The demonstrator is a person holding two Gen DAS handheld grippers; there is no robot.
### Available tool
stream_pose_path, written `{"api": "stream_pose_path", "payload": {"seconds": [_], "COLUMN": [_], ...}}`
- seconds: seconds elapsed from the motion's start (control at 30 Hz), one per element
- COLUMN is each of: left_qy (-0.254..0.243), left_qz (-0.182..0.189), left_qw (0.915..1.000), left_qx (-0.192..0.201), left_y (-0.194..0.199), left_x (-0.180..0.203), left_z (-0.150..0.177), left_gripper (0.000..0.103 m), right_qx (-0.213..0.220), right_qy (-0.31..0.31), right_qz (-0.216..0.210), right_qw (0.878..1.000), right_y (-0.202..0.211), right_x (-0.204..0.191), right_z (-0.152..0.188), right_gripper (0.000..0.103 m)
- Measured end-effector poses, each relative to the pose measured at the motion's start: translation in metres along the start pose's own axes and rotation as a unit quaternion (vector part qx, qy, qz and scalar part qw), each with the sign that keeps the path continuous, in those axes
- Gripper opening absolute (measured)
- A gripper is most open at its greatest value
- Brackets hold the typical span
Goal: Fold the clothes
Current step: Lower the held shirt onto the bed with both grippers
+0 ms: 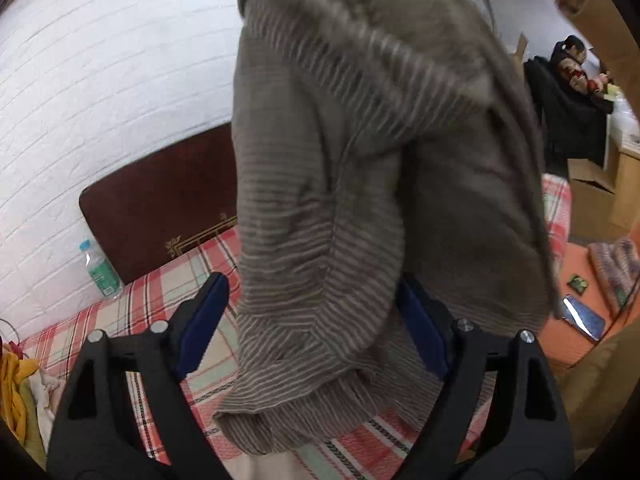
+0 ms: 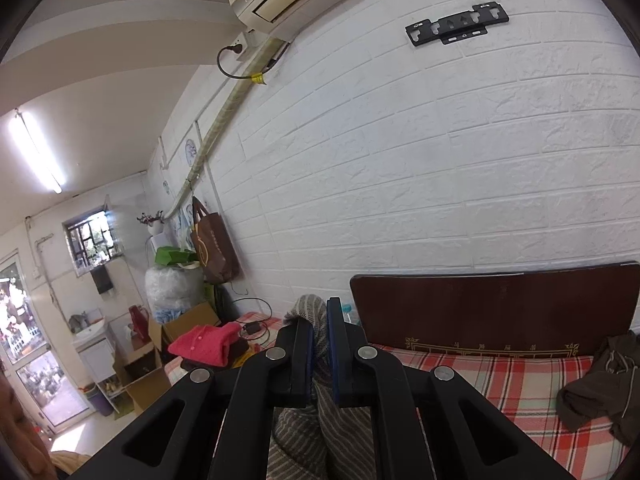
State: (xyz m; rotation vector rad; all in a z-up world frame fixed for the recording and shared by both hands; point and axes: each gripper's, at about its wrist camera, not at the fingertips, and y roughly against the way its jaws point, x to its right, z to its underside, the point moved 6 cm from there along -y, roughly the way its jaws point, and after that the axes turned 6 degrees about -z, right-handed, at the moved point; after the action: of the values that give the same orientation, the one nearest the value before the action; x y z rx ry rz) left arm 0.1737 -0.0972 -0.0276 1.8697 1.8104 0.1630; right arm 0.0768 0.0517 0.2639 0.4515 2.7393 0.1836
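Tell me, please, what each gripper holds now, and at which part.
The right gripper pinches a bunched fold of the grey striped garment; which part is unclear. The left gripper is open, holding nothing; the garment hangs between its fingers.

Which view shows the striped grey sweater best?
The left wrist view: the striped grey sweater hangs there nearly whole, though blurred. The right wrist view shows only a bunched part pinched in the right gripper.

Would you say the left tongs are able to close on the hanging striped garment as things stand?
Probably yes: the left tongs stand open with the striped garment hanging between the pads, nothing blocking; the right tongs grip it above.
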Motion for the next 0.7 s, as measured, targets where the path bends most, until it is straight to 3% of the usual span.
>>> {"api": "stream_pose_path", "payload": {"seconds": [0.03,0.07,0.1,0.2,0.27,0.43,0.57,0.7], "left_qy": [0.01,0.02,0.046,0.159,0.205,0.212,0.223,0.22], "left_qz": [-0.002,-0.005,0.003,0.034,0.045,0.032,0.024,-0.009], "left_qw": [0.9998,0.9993,0.9979,0.9864,0.9778,0.976,0.9746,0.973], "left_qx": [-0.016,-0.033,-0.046,-0.022,0.005,0.038,0.005,-0.069], "left_y": [-0.01,-0.021,-0.028,-0.014,0.008,0.054,0.041,-0.04], "left_x": [-0.006,-0.011,-0.021,-0.081,-0.12,-0.186,-0.226,-0.248], "left_z": [0.003,0.005,0.006,-0.011,-0.024,-0.068,-0.098,-0.109], "left_gripper": [0.053,0.014,0.008,0.007,0.007,0.007,0.007,0.007], "right_qx": [0.0,-0.001,-0.002,-0.004,0.0,0.002,-0.028,-0.075], "right_qy": [0.002,0.005,0.006,0.006,0.001,-0.038,-0.078,-0.122], "right_qz": [-0.002,-0.003,-0.002,0.003,0.009,0.034,0.078,0.129], "right_qw": [1.0,1.0,1.0,1.0,1.0,0.999,0.994,0.981], "right_y": [0.001,0.002,0.004,0.01,0.015,0.013,-0.023,-0.083], "right_x": [-0.001,-0.002,-0.001,0.005,0.014,0.068,0.138,0.226], "right_z": [0.0,0.001,0.002,0.004,0.005,0.012,0.027,0.057], "right_gripper": [0.005,0.005,0.005,0.006,0.006,0.006,0.007,0.007]}}
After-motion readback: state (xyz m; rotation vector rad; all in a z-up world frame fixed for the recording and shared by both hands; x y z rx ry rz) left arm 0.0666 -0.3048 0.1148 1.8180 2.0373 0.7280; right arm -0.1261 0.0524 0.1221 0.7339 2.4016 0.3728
